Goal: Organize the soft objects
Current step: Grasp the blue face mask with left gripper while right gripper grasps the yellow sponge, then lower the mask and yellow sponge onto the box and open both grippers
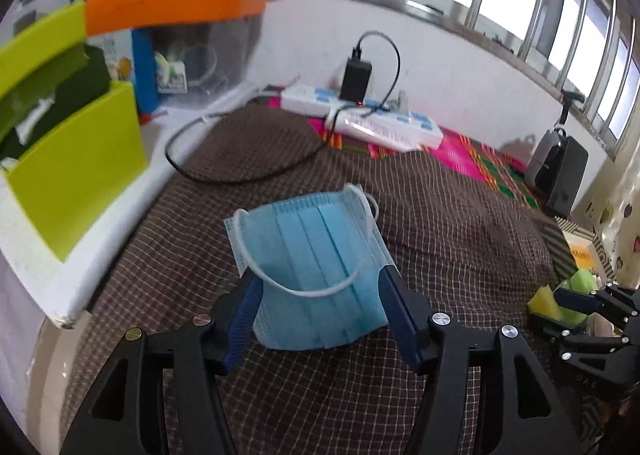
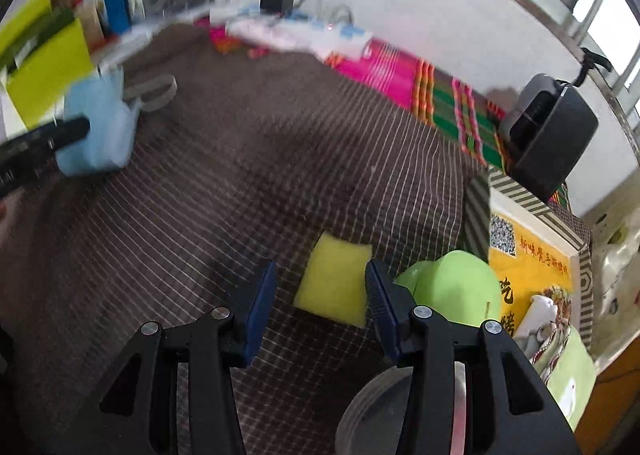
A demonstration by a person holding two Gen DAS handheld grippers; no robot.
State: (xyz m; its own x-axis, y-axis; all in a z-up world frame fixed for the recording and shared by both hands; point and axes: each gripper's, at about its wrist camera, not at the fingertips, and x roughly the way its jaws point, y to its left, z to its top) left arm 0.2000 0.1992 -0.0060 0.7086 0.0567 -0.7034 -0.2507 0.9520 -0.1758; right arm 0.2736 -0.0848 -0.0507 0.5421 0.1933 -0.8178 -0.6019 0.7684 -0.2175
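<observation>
Fingers of the left gripper point(image 1: 318, 295) stood spread wide, w/ the blue face mask point(image 1: 316, 267) between them; pads looked to flank its lower edges, but whether they pressed on it I couldn't tell. Right gripper point(image 2: 320, 291) fingers were spread too, nothing pinched, the yellow sponge point(image 2: 334, 281) lying just ahead in the gap, apart from the left pad, right pad close beside it.

Hard to make out: right wrist view was motion-blurred, esp. the upper left, where the mask showed only as a pale blue smear by a dark finger. Green soft object point(image 2: 452, 287) was partly hidden behind the right finger; its shape unclear. Round grey thing under the right gripper was cut off by the frame edge.

Mask was pleated, w/ white ear loops, one draped across its front, slightly rumpled. Sponge was a flat yellow rectangle.

Both lay on a brown checked cloth point(image 1: 440, 215) over a bed-like surface, pink-green plaid fabric point(image 2: 400, 71) beyond. White power strips point(image 1: 380, 123) w/ a black adapter sat near the wall; lime and orange bins point(image 1: 80, 167) at left, windows w/ metal bars above.
</observation>
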